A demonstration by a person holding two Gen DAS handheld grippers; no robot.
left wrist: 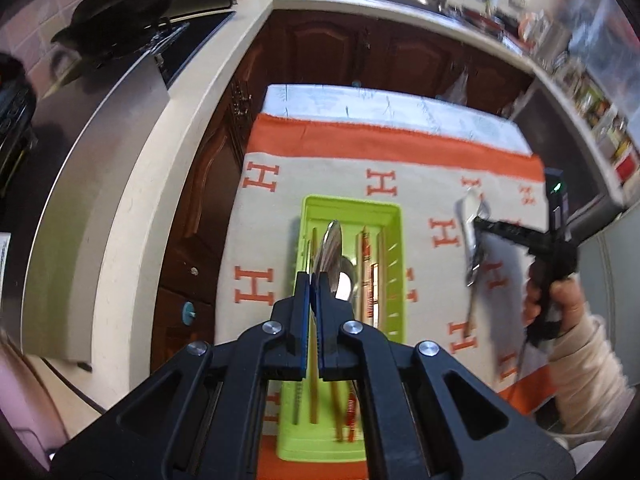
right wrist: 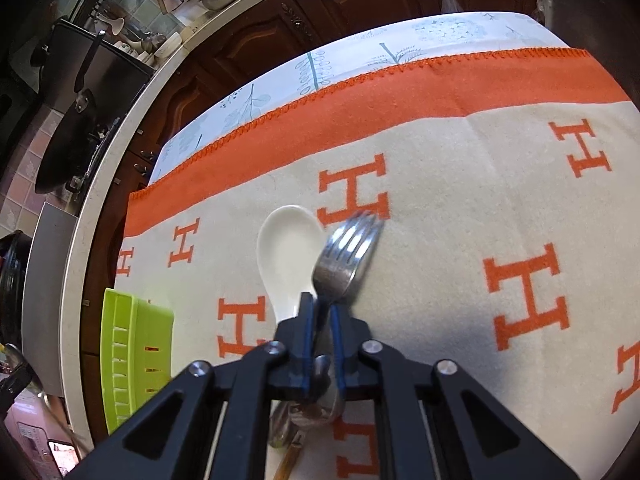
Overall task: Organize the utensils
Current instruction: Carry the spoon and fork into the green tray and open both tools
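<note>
My left gripper point(left wrist: 314, 280) is shut on a metal spoon point(left wrist: 330, 248), seen edge-on and held just above the lime-green utensil tray point(left wrist: 352, 208). Chopsticks point(left wrist: 366, 272) and another metal spoon point(left wrist: 347, 280) lie in the tray's slots. My right gripper point(right wrist: 322, 304) is shut on a steel fork point(right wrist: 348, 252), tines pointing forward over the cloth. A white ceramic spoon point(right wrist: 288, 252) lies on the cloth just left of the fork. More utensils point(right wrist: 316, 412) lie under the right gripper. The left wrist view shows the right gripper point(left wrist: 480, 224) with the fork point(left wrist: 472, 240) raised to the right of the tray.
An orange-and-cream cloth with H letters point(right wrist: 440, 184) covers the table. The tray's slotted side point(right wrist: 132, 352) stands at the left in the right wrist view. A pale counter point(left wrist: 168, 168) curves around the left and far sides, with a stove, pots and a sink. A person's hand point(left wrist: 560, 300) holds the right gripper.
</note>
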